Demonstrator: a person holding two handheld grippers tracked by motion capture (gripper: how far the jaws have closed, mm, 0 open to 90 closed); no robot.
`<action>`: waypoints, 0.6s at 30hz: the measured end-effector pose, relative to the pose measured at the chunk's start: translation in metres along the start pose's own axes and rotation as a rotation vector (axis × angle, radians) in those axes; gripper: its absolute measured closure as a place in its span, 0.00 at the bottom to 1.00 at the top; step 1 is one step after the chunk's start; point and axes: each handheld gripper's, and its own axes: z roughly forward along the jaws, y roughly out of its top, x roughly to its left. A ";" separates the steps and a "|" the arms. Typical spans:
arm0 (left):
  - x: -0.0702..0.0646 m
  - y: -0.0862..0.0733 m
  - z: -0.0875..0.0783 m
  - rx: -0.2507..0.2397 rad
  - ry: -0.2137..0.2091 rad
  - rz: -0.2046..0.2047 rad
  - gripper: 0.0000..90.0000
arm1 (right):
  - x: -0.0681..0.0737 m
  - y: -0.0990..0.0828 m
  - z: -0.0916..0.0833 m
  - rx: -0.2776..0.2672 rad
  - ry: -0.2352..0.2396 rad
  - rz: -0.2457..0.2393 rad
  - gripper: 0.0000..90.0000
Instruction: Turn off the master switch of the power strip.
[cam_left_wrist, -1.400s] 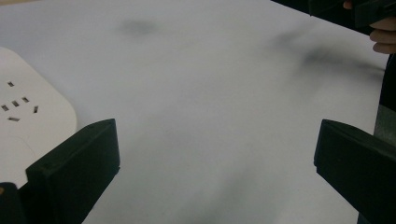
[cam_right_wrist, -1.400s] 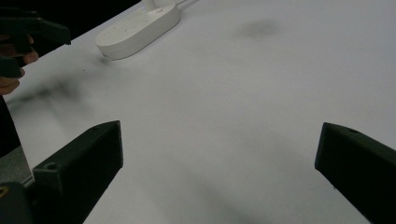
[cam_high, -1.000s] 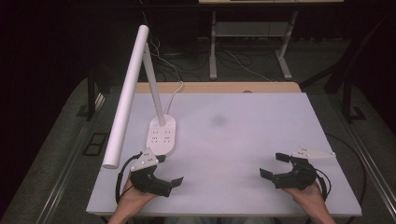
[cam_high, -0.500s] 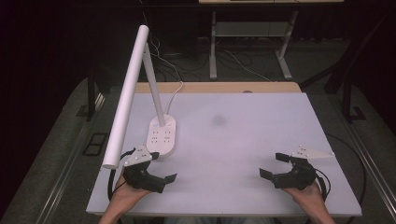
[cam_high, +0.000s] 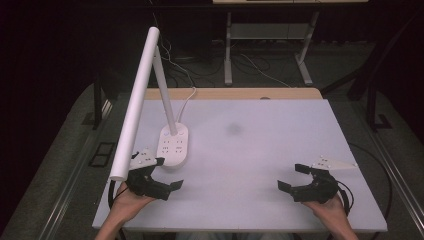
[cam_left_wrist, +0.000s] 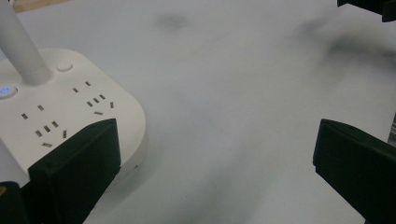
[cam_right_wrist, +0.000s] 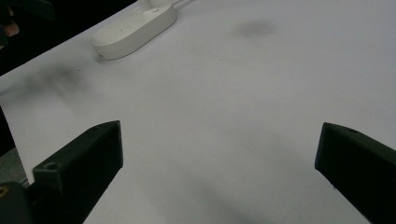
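Observation:
A white desk lamp stands at the table's left, its long tube head (cam_high: 135, 100) slanting toward the near edge. Its oval base (cam_high: 173, 145) carries several sockets. My left gripper (cam_high: 166, 173) is open and empty, just in front of that base. In the left gripper view the base (cam_left_wrist: 60, 107) lies right behind the left jaw, with the lamp stem (cam_left_wrist: 23, 51) rising from it, and the left gripper (cam_left_wrist: 215, 177) frames bare table. My right gripper (cam_high: 293, 177) sits open and empty at the near right. In the right gripper view the right gripper (cam_right_wrist: 219, 172) points across the table toward the base (cam_right_wrist: 135, 23).
The white table top (cam_high: 260, 150) has a faint dark smudge (cam_high: 233, 128) near its middle. The lamp's cable (cam_high: 187, 97) runs off the far edge. A wooden strip (cam_high: 235, 93) borders the far side, and a metal stand (cam_high: 265, 45) is on the dark floor beyond.
My left gripper has shifted a little left and forward, closer to the lamp base. The right gripper has stayed put.

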 end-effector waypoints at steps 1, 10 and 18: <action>0.001 0.001 0.000 -0.001 0.000 0.000 0.00 | 0.000 0.000 0.000 0.000 0.000 0.000 0.00; 0.010 0.012 -0.002 0.025 0.005 0.011 0.00 | 0.000 0.000 0.000 0.000 -0.001 0.001 0.00; 0.022 0.018 -0.004 0.046 0.024 0.005 0.00 | 0.000 0.000 0.000 0.003 -0.001 -0.002 0.00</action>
